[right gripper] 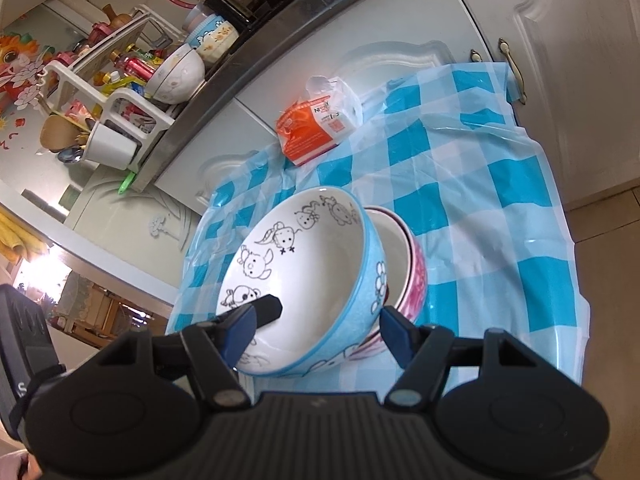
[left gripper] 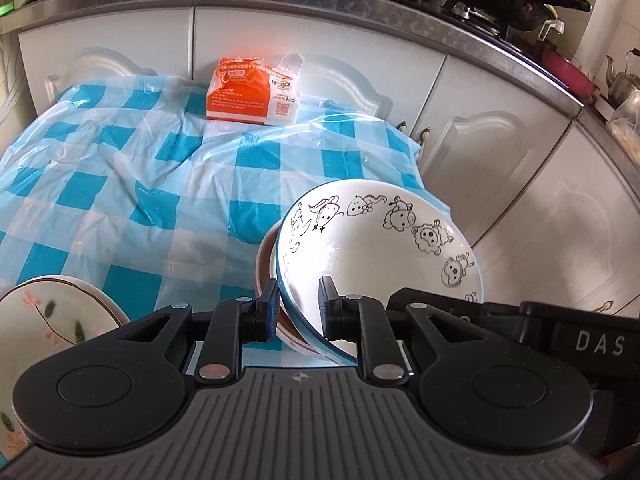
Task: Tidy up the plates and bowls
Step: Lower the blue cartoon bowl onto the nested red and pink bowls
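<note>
Low and right of centre in the left wrist view, the left gripper (left gripper: pixel 298 306) pinches the near rim of the blue cartoon bowl (left gripper: pixel 384 248) — one finger outside the wall, one inside. That bowl sits tilted inside a pink bowl (left gripper: pixel 265 264) on the blue-checked tablecloth (left gripper: pixel 120 184). In the right wrist view the right gripper (right gripper: pixel 320 322) is spread wide, its fingers either side of the blue bowl's lower wall — whether they touch it is unclear. A floral plate (left gripper: pixel 52 312) lies at lower left of the left view, and an orange packet (left gripper: pixel 252 92) near the top centre.
</note>
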Demonstrator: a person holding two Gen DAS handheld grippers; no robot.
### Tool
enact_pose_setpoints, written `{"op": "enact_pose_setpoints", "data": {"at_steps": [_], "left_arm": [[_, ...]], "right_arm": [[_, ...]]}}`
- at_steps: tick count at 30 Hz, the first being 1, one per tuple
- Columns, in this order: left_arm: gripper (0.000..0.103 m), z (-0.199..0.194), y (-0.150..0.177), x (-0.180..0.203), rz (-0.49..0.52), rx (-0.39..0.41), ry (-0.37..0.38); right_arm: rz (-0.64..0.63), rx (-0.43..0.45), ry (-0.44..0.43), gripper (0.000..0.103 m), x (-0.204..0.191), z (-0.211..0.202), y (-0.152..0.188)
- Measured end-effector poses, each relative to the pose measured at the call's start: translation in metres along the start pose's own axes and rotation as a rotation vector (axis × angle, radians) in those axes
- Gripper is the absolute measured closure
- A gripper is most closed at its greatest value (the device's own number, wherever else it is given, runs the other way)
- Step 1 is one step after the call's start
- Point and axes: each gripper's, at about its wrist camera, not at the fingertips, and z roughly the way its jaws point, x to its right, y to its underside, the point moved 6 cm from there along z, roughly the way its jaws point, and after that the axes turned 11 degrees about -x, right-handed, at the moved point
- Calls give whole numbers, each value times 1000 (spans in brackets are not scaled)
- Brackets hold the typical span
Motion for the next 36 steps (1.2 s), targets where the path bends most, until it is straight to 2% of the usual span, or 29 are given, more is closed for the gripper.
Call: {"op": "enact_pose_setpoints", "data": {"at_steps": [13,15,17,25,36], "left_arm": [[82,13,-7,-6,-10,0,-34],[80,14,-9,-7,-16,2,-38],[83,13,-10,-6,-5,9,-44],[82,10,-6,-6,3,8,-39],[67,-3,-5,-17,-45,6,-10]], "right_arm": [[-16,-14,32,35,3,7,-3],[-18,-11,23,35,4,7,-3],[-15,-9,12,34,3,6,-4],[-5,-2,-10,30,3,1,-5],[40,33,1,21,11,-14,-5]]}}
